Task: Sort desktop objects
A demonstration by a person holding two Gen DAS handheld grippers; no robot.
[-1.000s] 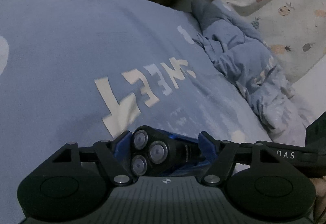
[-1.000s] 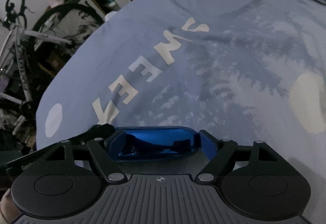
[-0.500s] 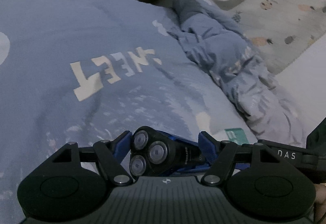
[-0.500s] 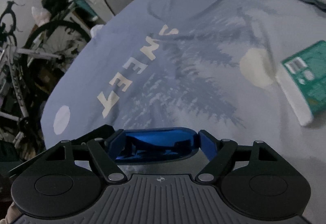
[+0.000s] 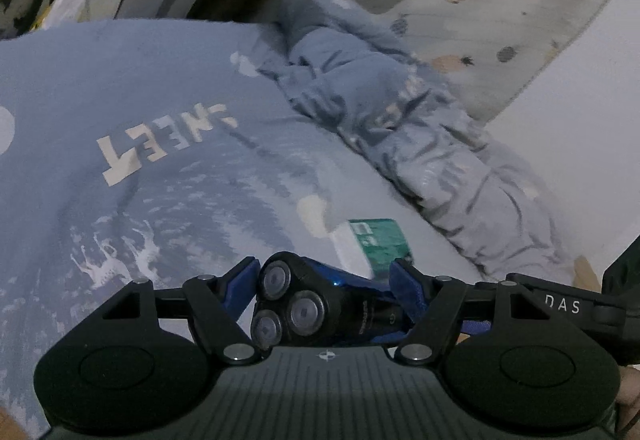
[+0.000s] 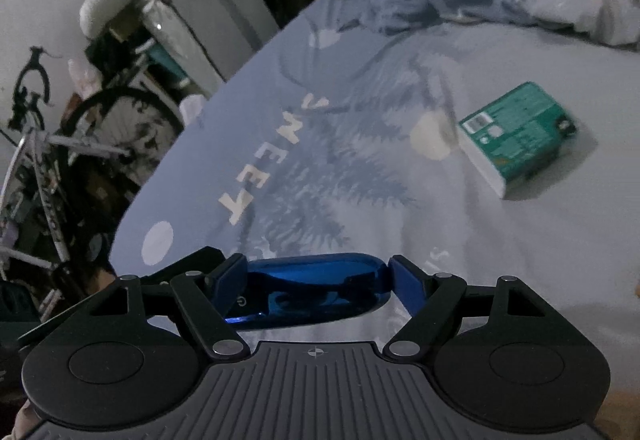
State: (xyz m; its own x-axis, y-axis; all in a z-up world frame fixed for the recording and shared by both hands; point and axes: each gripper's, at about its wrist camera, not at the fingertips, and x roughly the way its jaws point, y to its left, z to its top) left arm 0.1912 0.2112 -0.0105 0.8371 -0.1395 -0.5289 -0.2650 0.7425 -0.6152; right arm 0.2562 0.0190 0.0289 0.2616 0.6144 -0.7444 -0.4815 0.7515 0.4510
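Holding one electric shaver (image 5: pixel 316 308) between us, we grip it from both ends above a blue bedsheet (image 5: pixel 160 168). Our left gripper (image 5: pixel 324 280) has its blue pads (image 5: pixel 240 280) spread fairly wide and pressed against the shaver's head end, where three round cutting heads face the left wrist camera; the black neck with a power symbol runs off to the right, toward the other tool. Our right gripper (image 6: pixel 318 274) is also opened wide, its pads (image 6: pixel 408 282) touching the two ends of the shiny blue handle (image 6: pixel 316 290), which lies crosswise between them. In the left wrist view part of the right gripper's black body, lettered "DAS", shows at the right edge, just beside the shaver.

On the sheet, a green and white box (image 6: pixel 516 136) lies flat, well apart from the shaver in the right wrist view and just past the blue handle in the left wrist view. The sheet carries pale letters reading "SWEET" (image 6: pixel 264 164), a tree print and pale dots. A crumpled blue duvet (image 5: pixel 400 120) is heaped along the far side. Beyond the bed's edge stands a bicycle (image 6: pixel 52 144), blurred and dim.
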